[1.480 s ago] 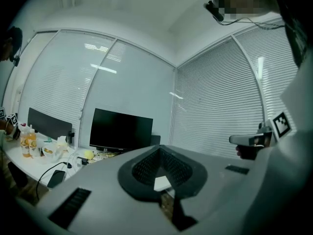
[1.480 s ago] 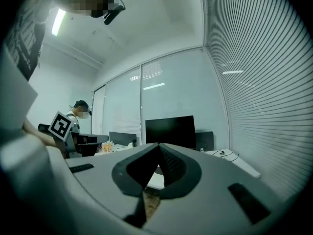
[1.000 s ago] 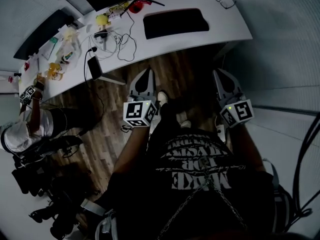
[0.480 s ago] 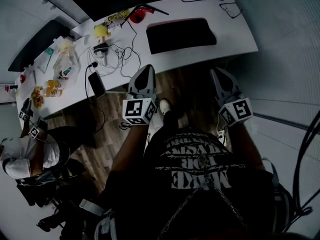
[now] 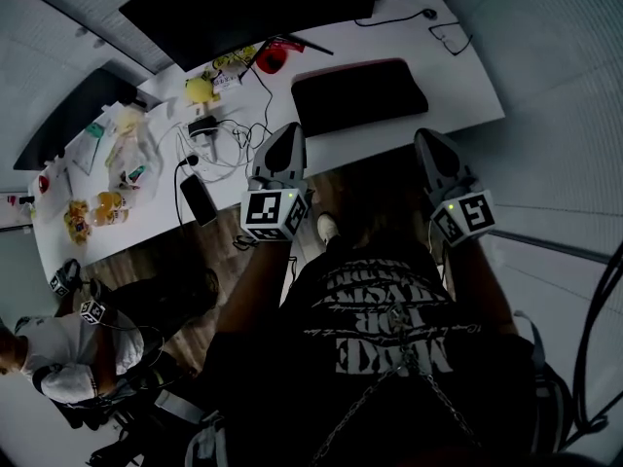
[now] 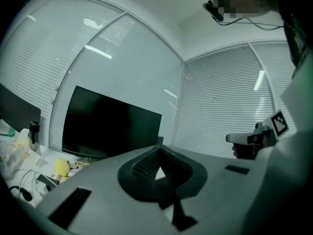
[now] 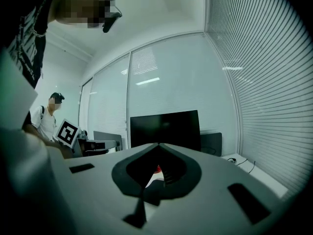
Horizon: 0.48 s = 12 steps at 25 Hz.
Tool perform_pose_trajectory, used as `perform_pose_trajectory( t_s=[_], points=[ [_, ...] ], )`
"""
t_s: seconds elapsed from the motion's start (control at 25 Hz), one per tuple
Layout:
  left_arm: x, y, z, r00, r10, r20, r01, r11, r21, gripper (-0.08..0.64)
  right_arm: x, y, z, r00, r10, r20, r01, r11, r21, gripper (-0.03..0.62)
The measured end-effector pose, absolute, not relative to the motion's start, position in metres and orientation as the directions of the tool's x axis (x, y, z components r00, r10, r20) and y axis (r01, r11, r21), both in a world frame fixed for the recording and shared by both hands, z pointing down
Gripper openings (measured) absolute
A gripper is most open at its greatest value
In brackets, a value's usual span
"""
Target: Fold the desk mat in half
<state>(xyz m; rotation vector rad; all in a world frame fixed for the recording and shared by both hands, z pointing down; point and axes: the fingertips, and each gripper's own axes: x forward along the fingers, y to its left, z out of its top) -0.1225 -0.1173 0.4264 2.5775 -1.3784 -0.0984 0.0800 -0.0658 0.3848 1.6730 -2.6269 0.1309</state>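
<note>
**A:** Two tools, and both are fully closed with nothing between the jaws. The left tool (image 5: 287, 130) and the right tool (image 5: 426, 136) are held level in front of the near edge of the desk (image 5: 459, 78), and they touch nothing.

**B:** And the desk mat (image 5: 358, 95)?

**A:** It lies flat and unfolded toward the right end of the desk, between the monitor (image 5: 263, 3) and the near edge.

**B:** So what can go wrong from here?

**A:** First, I think a closed tool that arrives at the mat will only push it. The mat looks thin and flat, so the jaws must open and take its edge. Otherwise it may slide on the smooth desk.

**B:** Is anything beside it?

**A:** Yes, the cables (image 5: 226, 136) lie near the mat's left edge. The left tool could hook one and drag the small things there. Also, if the two tools lift the corners unequally, the fold will probably come out crooked.
</note>
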Motion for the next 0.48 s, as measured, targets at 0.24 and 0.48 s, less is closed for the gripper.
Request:
perform_pose_trajectory(
  t_s=[0.24, 0.48],
  points=[
    [-0.120, -0.134, 0.429, 0.570, -0.820, 0.043, -0.803, -0.546, 0.237, 0.006, 0.081, -0.083, 0.379, -0.420, -0.904, 0.075, -0.907, 0.419, -0.034, -0.008],
    [-0.110, -0.147, 0.436, 0.571, -0.818, 0.064, -0.800, -0.537, 0.268, 0.006, 0.094, -0.099, 0.385, -0.417, -0.904, 0.097, -0.909, 0.415, -0.045, -0.008]
  ],
)
